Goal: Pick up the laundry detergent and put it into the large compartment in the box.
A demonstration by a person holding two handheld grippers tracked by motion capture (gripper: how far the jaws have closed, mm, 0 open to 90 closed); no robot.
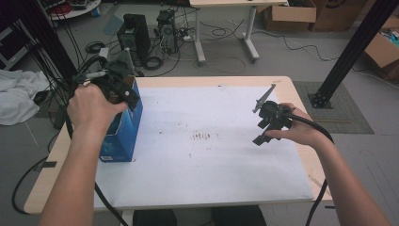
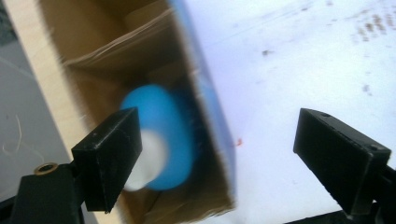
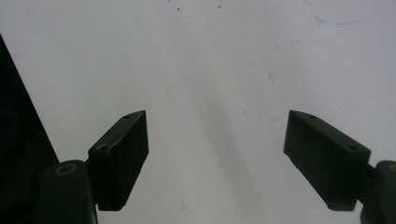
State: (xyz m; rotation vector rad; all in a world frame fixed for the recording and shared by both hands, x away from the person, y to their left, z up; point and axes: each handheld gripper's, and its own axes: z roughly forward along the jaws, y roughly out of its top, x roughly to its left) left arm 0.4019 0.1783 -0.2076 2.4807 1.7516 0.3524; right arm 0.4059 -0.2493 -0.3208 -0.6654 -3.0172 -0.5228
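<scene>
In the high view my left gripper (image 1: 123, 89) was at the upper left of the frame, over the open top of the blue box (image 1: 123, 134). The box stood upright on the left edge of the white sheet (image 1: 211, 160) that covered the table (image 1: 301, 94).

In the left gripper view I looked down into the box (image 2: 205, 98). Its brown inner walls were at the upper left of the frame, and its blue outer wall ran down the middle. Inside it lay a blue and white thing (image 2: 161, 135), rounded and blurred; I could not tell what it was. It was lower than the fingers (image 2: 109, 156) and was not between them. The fingers of this gripper (image 2: 224, 163) were spread wide and held nothing. One finger was over the inside of the box, the other over the white sheet (image 2: 299, 60) at the right of the frame.

My right gripper (image 1: 269, 123) was at the right of the high view, in my right hand (image 1: 301, 132), over the sheet and well apart from the box.

In the right gripper view its fingers (image 3: 122, 154) were spread wide too, with nothing between them. This gripper (image 3: 217, 161) looked down at the bare white sheet (image 3: 210, 60), which had some small dark marks.
</scene>
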